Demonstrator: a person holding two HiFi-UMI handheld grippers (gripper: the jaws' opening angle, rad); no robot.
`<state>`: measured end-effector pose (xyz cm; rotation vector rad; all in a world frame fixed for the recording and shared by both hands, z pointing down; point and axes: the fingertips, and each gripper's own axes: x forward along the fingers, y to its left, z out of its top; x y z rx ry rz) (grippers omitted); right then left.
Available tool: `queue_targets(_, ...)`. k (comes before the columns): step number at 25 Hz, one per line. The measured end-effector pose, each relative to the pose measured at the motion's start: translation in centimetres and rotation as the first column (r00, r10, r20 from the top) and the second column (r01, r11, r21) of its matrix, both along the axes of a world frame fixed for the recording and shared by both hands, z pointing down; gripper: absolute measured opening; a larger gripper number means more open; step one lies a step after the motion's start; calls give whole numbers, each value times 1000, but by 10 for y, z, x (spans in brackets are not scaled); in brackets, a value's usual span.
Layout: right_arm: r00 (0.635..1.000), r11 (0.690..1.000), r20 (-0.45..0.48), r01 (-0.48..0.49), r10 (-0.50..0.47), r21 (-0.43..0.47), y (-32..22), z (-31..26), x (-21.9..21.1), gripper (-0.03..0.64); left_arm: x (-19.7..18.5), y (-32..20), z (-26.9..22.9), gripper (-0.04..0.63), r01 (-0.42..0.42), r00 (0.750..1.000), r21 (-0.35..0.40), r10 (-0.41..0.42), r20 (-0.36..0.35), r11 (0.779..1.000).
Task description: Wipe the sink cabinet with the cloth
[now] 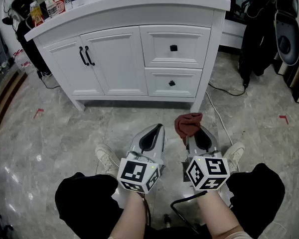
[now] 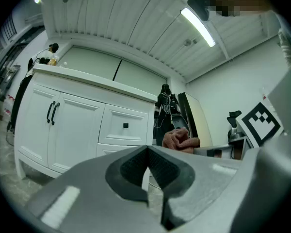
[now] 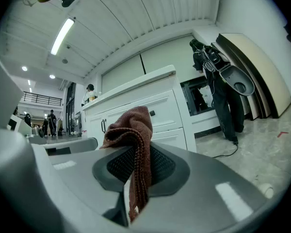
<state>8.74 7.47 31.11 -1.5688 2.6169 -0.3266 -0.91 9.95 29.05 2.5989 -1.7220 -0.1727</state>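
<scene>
- Right gripper: jaws clamped on the cloth; the cloth bunches above the tips and a strip hangs down between them.
- Left gripper: jaws together, nothing between.
- Both are over the floor, apart from the sink cabinet, facing its bottom edge near the right corner.

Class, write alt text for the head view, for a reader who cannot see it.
Seen from above, the right claw is shut on a reddish-brown cloth, and the left claw is shut and empty beside it. Both point at a white sink cabinet on a grey marbled floor.
</scene>
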Motion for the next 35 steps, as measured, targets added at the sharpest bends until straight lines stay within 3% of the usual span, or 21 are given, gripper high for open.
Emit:
queue_targets(12,1000,1000,12,-11,11,-13,-3,10,2,91,1,-3,2,0,2,1000,2,-2,-1,1000)
queue_targets(19,998,995,37,-46,49,-83,-20,29,6,91,1,-17,7,0,6,1000,-2,-6,-10,1000)
queue_targets(24,994,991,85,-58,68,-121,-50,27,3,91,3,-42,11,0,-5,1000,-11,5,-1,1000)
queue_targets(29,992,994,105,-62,71,-86,-90,5,-4,91,-11,-78,-5,0,8,1000,23,-8,22,1000)
queue_targets(35,995,998,73,-60,62,-34,-145,-10,-30,91,-45,-125,-12,0,48,999,37,-47,-10,998)
